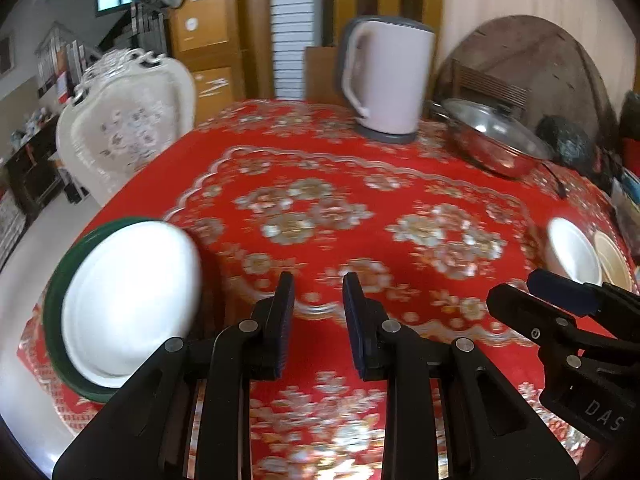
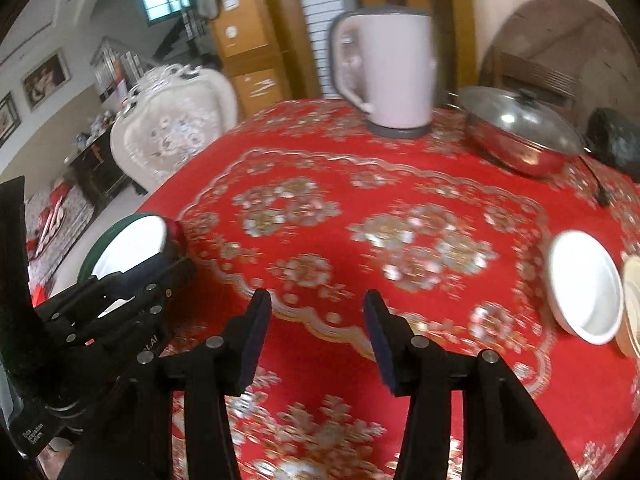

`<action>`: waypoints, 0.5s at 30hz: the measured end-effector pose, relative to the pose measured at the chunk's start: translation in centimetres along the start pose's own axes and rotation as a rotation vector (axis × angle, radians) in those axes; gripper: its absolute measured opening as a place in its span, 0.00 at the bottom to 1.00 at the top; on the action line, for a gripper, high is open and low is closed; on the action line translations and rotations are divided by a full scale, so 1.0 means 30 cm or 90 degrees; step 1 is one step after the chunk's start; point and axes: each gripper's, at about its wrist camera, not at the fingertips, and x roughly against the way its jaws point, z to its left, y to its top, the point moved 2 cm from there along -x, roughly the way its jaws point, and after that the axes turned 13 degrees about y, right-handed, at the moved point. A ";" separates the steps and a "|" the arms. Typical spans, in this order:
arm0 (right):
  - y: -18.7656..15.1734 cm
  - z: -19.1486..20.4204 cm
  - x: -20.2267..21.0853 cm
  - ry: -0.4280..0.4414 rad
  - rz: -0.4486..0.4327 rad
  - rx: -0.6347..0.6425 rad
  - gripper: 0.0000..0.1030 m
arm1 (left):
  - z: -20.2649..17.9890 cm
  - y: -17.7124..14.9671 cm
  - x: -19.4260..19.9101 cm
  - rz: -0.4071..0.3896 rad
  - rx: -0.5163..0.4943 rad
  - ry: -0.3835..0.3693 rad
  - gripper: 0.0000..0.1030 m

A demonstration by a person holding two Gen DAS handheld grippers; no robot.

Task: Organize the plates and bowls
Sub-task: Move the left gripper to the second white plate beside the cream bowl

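over the red cloth both your left gripper (image 1: 318, 292) and right gripper (image 2: 316, 308) hang apart, empty. white plate (image 1: 128, 300) sits stacked left, white bowl (image 2: 584, 284) right; approach rims low, squarely.

The middle of the red tablecloth (image 1: 320, 248) is left bare. The upper frame is blocked by the kettle (image 1: 386, 80) and lidded pan (image 1: 490, 140); stacked plates (image 1: 128, 300) occupy lower left, seemingly two bowls (image 2: 586, 284) the right edge.
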 end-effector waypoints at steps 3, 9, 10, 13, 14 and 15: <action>-0.016 -0.064 0.047 -0.016 -0.008 -0.020 0.48 | -0.084 0.007 0.011 -0.003 -0.018 -0.017 0.24; -0.058 -0.190 0.134 -0.044 -0.021 -0.060 0.48 | -0.251 0.012 0.033 -0.006 -0.061 -0.053 0.24; -0.064 -0.206 0.144 -0.047 -0.023 -0.065 0.48 | -0.280 0.013 0.038 -0.008 -0.068 -0.059 0.24; -0.084 -0.269 0.189 -0.059 -0.032 -0.089 0.49 | -0.349 0.013 0.049 -0.010 -0.088 -0.073 0.24; -0.089 -0.288 0.200 -0.064 -0.034 -0.096 0.49 | -0.379 0.013 0.053 -0.010 -0.096 -0.079 0.24; -0.094 -0.309 0.212 -0.068 -0.036 -0.104 0.49 | -0.406 0.015 0.057 -0.010 -0.101 -0.085 0.24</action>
